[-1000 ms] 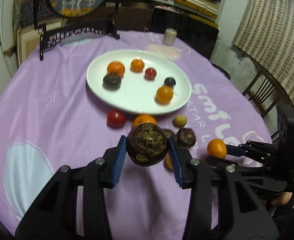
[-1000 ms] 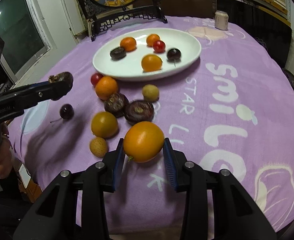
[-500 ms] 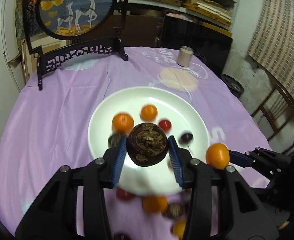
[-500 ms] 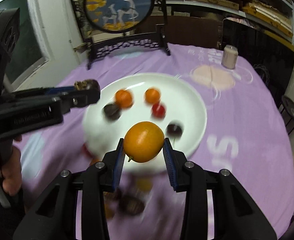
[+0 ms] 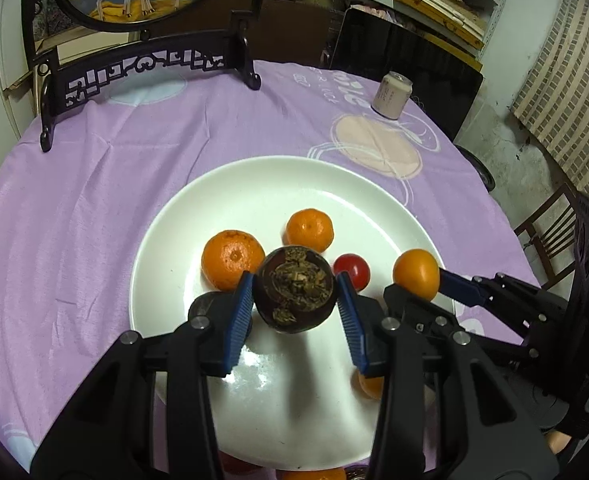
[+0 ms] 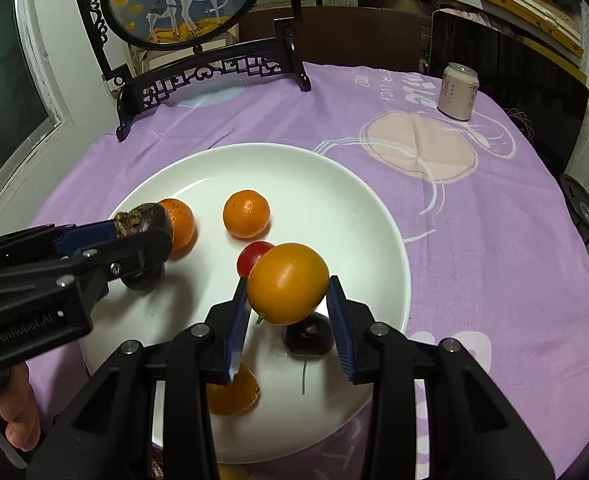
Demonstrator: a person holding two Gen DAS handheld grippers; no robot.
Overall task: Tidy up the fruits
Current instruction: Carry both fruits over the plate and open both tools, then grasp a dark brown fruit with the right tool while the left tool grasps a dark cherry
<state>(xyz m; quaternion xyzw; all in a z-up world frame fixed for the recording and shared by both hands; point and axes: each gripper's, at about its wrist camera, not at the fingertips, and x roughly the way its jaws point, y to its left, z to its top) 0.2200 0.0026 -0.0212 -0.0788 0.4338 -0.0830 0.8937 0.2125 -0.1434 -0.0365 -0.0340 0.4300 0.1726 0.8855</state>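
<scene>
My left gripper (image 5: 294,300) is shut on a dark brown-purple round fruit (image 5: 294,292) and hangs over the white plate (image 5: 262,176). My right gripper (image 6: 288,300) is shut on a smooth orange fruit (image 6: 288,282), also above the plate (image 6: 294,168). Each gripper shows in the other's view: the right one (image 5: 416,274) at the right of the left wrist view, the left one (image 6: 144,224) at the left of the right wrist view. On the plate lie two mandarins (image 5: 232,258) (image 5: 309,229), a red cherry tomato (image 6: 254,256), a dark plum (image 6: 307,336) and another orange fruit (image 6: 232,394).
A carved black stand with a round deer picture (image 6: 182,0) stands at the back of the purple tablecloth (image 6: 474,240). A pale drink can (image 6: 458,92) sits at the back right. More fruits peek out at the plate's near rim (image 5: 318,474). A wooden chair (image 5: 550,236) stands off to the right.
Both grippers have travelled forward from the loose fruits on the cloth to over the plate, each keeping its fruit. The plate now fills the middle of both views.
</scene>
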